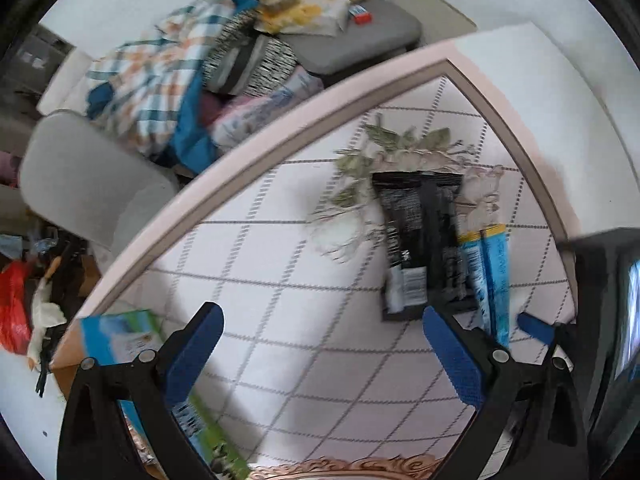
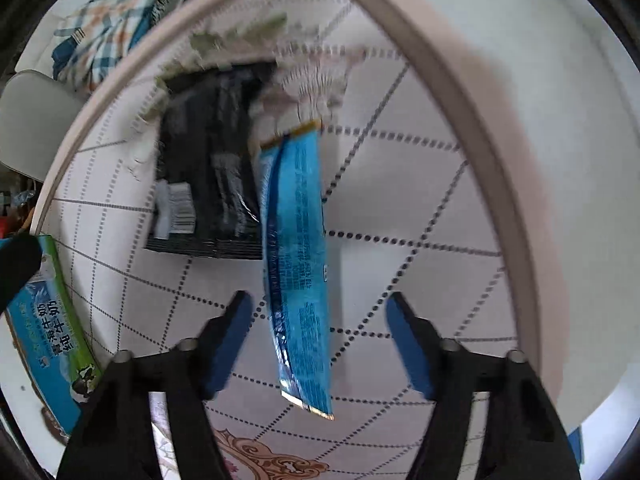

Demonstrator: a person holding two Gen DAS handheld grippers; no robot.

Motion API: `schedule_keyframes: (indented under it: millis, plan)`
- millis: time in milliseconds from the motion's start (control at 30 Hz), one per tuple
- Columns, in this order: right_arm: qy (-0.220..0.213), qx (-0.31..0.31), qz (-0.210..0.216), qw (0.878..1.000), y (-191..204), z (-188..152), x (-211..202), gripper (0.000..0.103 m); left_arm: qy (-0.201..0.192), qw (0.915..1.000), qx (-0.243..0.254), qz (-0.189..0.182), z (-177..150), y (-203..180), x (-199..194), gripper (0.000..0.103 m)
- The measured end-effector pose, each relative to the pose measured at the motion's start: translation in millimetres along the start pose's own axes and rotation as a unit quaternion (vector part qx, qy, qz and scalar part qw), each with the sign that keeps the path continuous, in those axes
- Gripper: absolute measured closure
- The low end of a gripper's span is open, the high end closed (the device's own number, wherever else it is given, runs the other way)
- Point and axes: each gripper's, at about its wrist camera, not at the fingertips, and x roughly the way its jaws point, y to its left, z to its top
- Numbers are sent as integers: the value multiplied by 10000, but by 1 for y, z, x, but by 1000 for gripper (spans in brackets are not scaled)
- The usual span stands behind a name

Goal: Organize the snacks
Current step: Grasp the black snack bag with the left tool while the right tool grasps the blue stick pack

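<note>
Setting: white table (image 2: 540, 80) with a pink raised rim, covered by a grid-patterned cloth with a flower print; a cluttered sofa fills the upper left of the left wrist view
Snacks on cloth: two counted with confidence, one black packet (image 2: 208, 168) and one blue stick packet (image 2: 298, 248), lying side by side and touching or slightly overlapping; in the left wrist view the blue one (image 1: 486, 276) may be two thin sticks together, I cannot tell
Other item: one blue-green milk carton (image 2: 52, 320) at the lower left of the frame
Right gripper (image 2: 320, 340): fingers spread wide, holding nothing
Left gripper (image 1: 320, 352): fingers wide, empty, over bare cloth
Key relation: the blue stick packet's long axis runs away from the right gripper, roughly along the line of its fingers, with the near end lying between the fingertips; the jaws straddle its narrow width
Nearer arm: right, by my judgement; the left sits to the left of both packets
Likely next: closing across the stick's near end
</note>
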Motion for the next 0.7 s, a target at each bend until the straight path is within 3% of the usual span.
schedule_keyframes:
  millis: [33,67,167,600,633,700]
  plan:
    - [-66,-55,-69,9999,1,0,-1,53,34,10000,-27,-35,6,-3,5,2]
    - [-53,-81,-171,9998,0,-1,-2,70,54,9999,-40,-74,10,-4,7,3]
    - [-49,17,-204,9998,-14,0,-6,82,148,9997,-33,-187,23,-14,17,3]
    - [-154,455,-289,9984,-59,15,-24,84,972,9924,23,-756,55,-60,78,8]
    - [-149,462,-273,9984,-59,15,-24,84,1027,9915,32,-795,56,-62,82,10]
    - [-145,443,-294,9985,-58,15,-25,84,1167,9897,75,-823,56,-66,90,30]
